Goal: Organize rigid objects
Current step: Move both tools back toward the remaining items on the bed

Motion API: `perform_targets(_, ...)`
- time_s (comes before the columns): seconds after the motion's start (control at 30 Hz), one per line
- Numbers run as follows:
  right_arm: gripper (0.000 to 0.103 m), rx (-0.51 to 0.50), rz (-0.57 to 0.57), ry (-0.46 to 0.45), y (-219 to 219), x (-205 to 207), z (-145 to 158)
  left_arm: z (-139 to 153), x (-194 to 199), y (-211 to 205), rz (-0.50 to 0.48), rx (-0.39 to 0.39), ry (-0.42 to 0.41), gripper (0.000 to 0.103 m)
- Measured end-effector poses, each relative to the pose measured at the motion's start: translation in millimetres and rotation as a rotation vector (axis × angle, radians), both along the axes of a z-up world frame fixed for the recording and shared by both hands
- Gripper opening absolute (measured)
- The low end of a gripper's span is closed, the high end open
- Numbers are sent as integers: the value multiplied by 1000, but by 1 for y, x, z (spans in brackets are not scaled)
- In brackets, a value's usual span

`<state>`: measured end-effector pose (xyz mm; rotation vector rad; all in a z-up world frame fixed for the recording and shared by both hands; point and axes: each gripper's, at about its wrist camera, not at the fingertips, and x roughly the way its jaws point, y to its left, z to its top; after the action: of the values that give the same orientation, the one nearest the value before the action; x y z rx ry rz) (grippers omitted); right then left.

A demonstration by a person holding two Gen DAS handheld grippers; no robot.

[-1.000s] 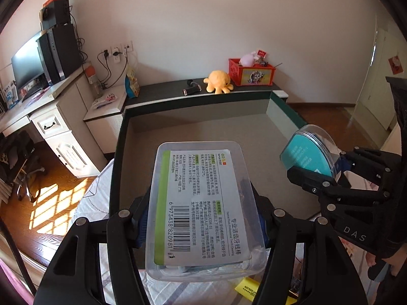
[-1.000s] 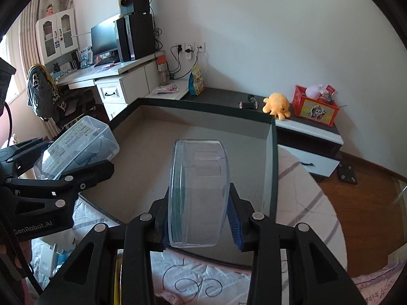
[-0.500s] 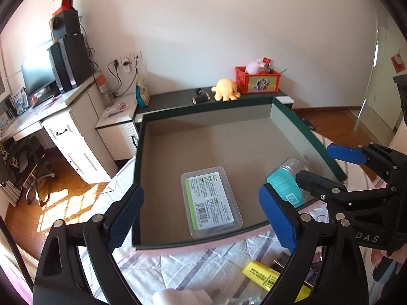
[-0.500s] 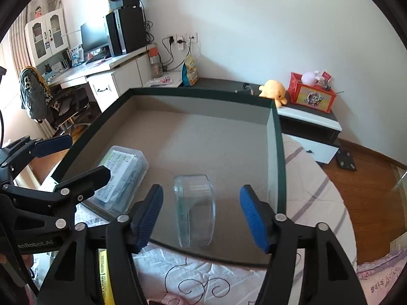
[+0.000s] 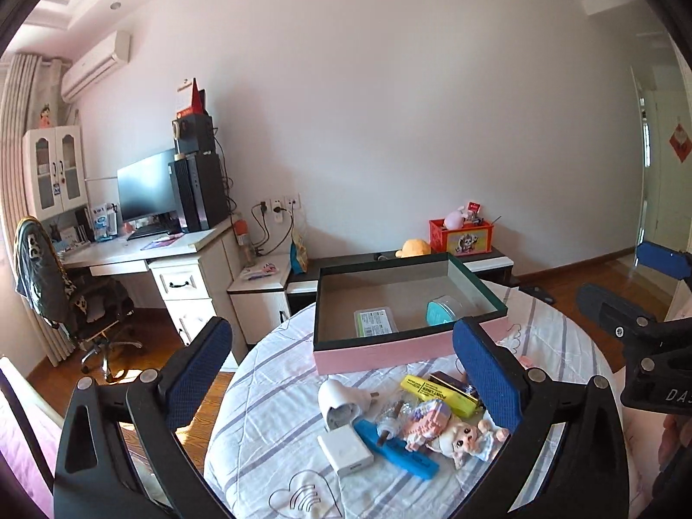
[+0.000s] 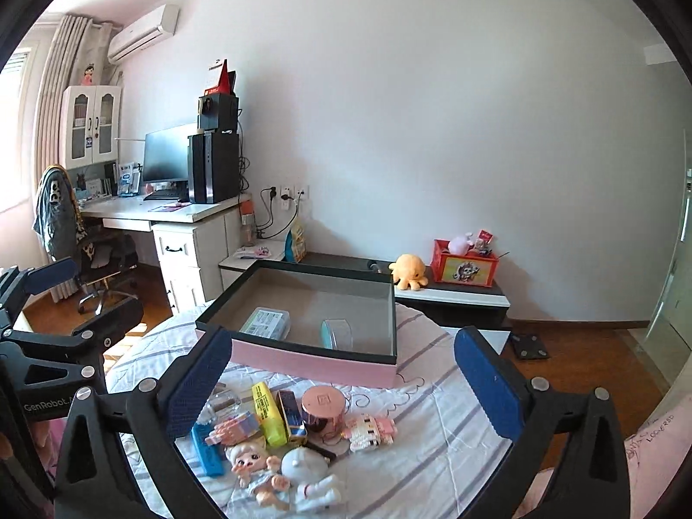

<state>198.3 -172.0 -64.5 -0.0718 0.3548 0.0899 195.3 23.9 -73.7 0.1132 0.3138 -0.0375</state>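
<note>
A pink box (image 5: 406,348) with a dark green rim stands at the far side of the round table. Inside it lie a clear labelled case (image 5: 375,322) on the left and a teal round container (image 5: 443,309) on the right; the right wrist view shows the case (image 6: 264,323) and container (image 6: 337,333) too. My left gripper (image 5: 342,326) and right gripper (image 6: 344,336) hang well back from the box. Their jaws are opening wide, with nothing between them. Below them lies a heap of small things: a yellow pack (image 6: 268,415), a pink tin (image 6: 323,406), a doll (image 6: 255,467).
The striped tablecloth (image 5: 277,411) also bears a white plug (image 5: 339,402), a white charger block (image 5: 345,454) and a blue case (image 5: 398,450). Behind the table stand a low cabinet (image 6: 454,294) with an orange plush, a desk (image 5: 142,255) and an office chair (image 5: 86,302).
Both grippers let go of the case and the teal container inside the box, opened wide, and drew back and up. The heap of loose items has come into view.
</note>
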Motion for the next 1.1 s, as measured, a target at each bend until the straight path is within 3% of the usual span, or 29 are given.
perform_targets(0.3,103,33,-52,-86,-1,-96,11,7,-81,11,9,-37,-71,103)
perform_targets(0.53,103,26,-70,-120,-4,-132,18,14,-111,18,13,-67,-105,103)
perform_targets(0.9,103,21,-73,-131,-4,-146,19,10,-113,19,12,-80,-91,103)
perform_targets(1.1,103,25,-92,-85,-11,-131,4,-7,-92,29,29,-93,-32,103)
